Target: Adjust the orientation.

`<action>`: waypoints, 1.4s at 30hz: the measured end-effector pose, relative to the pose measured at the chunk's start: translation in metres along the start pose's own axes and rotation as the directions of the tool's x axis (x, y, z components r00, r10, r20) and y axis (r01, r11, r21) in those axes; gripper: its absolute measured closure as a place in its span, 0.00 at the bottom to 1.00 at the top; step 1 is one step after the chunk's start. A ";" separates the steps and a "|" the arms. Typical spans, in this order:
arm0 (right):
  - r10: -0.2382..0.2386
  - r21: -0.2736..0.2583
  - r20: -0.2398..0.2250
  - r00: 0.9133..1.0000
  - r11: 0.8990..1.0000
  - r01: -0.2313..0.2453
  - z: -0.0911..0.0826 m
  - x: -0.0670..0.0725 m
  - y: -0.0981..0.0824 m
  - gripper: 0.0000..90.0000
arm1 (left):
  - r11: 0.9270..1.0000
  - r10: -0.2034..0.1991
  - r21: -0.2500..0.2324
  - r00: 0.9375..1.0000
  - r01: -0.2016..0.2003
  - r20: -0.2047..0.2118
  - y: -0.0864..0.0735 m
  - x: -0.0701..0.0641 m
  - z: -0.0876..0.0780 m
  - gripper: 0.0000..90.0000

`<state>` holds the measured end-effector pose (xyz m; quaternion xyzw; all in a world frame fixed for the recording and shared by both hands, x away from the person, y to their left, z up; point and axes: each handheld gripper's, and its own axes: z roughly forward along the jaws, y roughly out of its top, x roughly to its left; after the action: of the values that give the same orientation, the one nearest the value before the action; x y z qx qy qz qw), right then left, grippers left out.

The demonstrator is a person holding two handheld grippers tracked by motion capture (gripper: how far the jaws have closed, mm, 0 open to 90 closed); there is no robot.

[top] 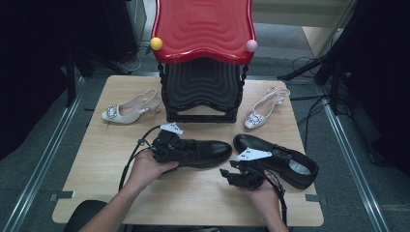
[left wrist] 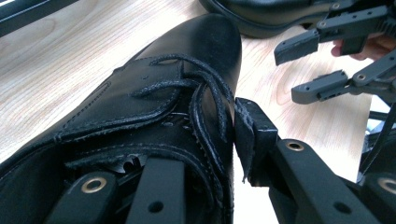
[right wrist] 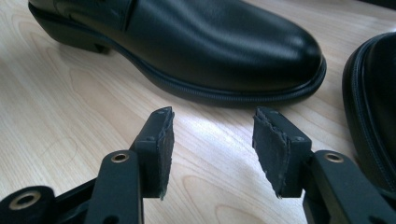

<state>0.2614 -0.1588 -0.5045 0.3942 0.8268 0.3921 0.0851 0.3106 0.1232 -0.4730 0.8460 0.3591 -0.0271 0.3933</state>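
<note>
Two black lace-up shoes lie on the wooden table (top: pixel 96 193) in its near half, roughly midway between the left and right edges. The left black shoe (top: pixel 203 152) lies on its sole with the toe pointing toward the right edge; the right black shoe (top: pixel 285 162) lies just beside it, toe toward the left and heel toward the right edge, so the two toes nearly meet near the table's centre. This placement judges as a pairing arrangement: the shoes are being brought together ahead of storage on the stacked red-topped stool (top: pixel 203 29) at the far edge. The left gripper (top: pixel 167 145) is engaged at the heel end of the left black shoe. In the left gripper view one jaw sits inside the shoe's opening and the other stands outside the laced upper (left wrist: pixel 187 93), with the outer pad (left wrist: pixel 250 135) touching the collar edge; the jaws are moderately spread, matched to the thickness of the shoe wall, and appear to grip it. The right gripper (top: pixel 237 176) rests near the front edge, just in front of the right black shoe. Its jaws stand wide apart with bare table between the pads (right wrist: pixel 275 149); it holds nothing. Two white slingback heels (top: pixel 128 111) lie at the far corners, well apart from the work.
</note>
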 end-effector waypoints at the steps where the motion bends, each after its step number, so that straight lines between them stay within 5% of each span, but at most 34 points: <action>1: 0.000 -0.007 0.001 1.000 1.000 0.000 0.000 0.000 0.000 0.55 | 1.000 0.001 0.005 1.000 -0.001 0.001 -0.001 0.001 0.000 0.81; 14: -0.023 -0.034 0.009 1.000 0.999 0.024 0.014 0.003 0.007 0.62 | 0.999 0.012 0.040 1.000 -0.010 -0.029 -0.008 0.000 -0.014 0.60; 20: 0.027 -0.025 -0.025 0.999 0.999 -0.028 0.020 0.000 0.010 0.80 | 1.000 0.002 0.005 0.999 -0.002 -0.047 -0.012 0.000 -0.033 0.59; 27: 0.029 0.023 -0.036 0.999 0.999 -0.029 0.030 0.004 0.017 1.00 | 1.000 -0.008 -0.018 0.998 0.007 -0.056 -0.017 -0.001 -0.049 0.57; 31: 0.020 0.043 -0.024 1.000 0.999 -0.019 0.036 0.006 0.020 1.00 | 0.999 -0.007 -0.047 0.998 0.003 -0.067 -0.020 -0.004 -0.059 0.57; 36: -0.083 0.034 0.026 0.996 0.996 0.083 0.042 0.008 0.022 1.00 | 0.998 -0.023 -0.058 0.998 0.020 -0.055 -0.025 -0.005 -0.068 0.56; 42: -0.057 0.020 0.008 0.998 0.998 0.057 0.047 0.002 0.029 1.00 | 0.997 -0.040 -0.069 0.995 0.034 -0.089 -0.032 -0.006 -0.079 0.56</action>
<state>0.2979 -0.1185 -0.5153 0.3729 0.8412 0.3797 0.0960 0.2670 0.1875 -0.4376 0.8258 0.3928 0.0161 0.4044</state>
